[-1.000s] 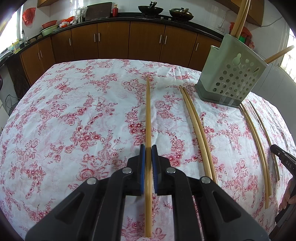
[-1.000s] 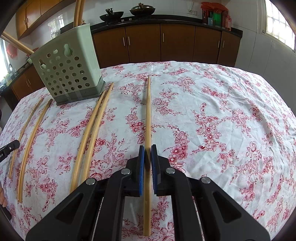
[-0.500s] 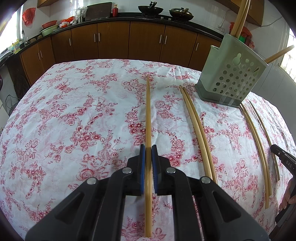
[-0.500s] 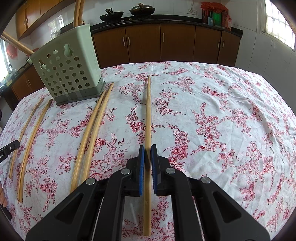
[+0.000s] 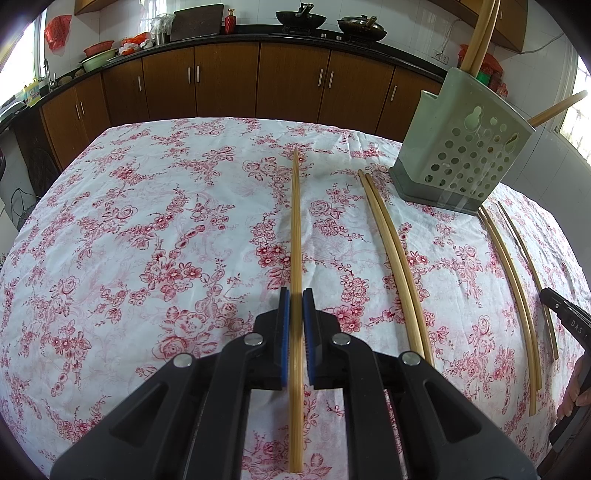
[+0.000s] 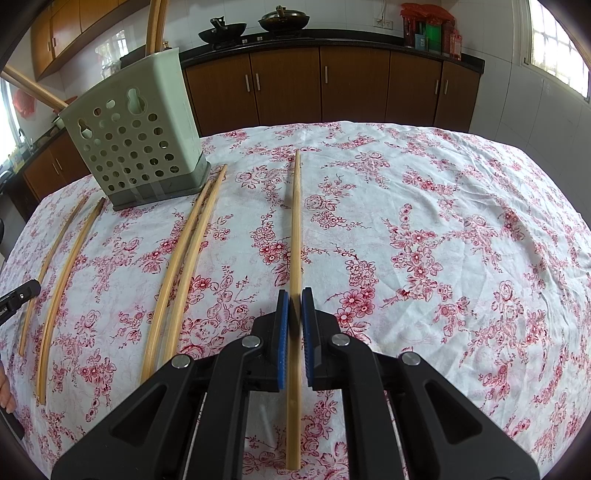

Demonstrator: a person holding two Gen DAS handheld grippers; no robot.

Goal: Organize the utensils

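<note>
Chopsticks: one pinched per gripper's jaws — left gripper (image 5: 295, 306), right gripper (image 6: 294, 304); four loose.

White letters "DAS" on the black hand-held gripper (image 5: 569, 317) at right edge.

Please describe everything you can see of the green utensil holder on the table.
The green utensil holder is a pale green plastic box with a darker grey-green base. Its facing wall has rows of round holes and two keyhole-shaped slots. It stands upright on the floral tablecloth. Chopsticks rise from its open top, and one more stick leans out sideways. Other chopsticks lie on the cloth close to its base.
</note>
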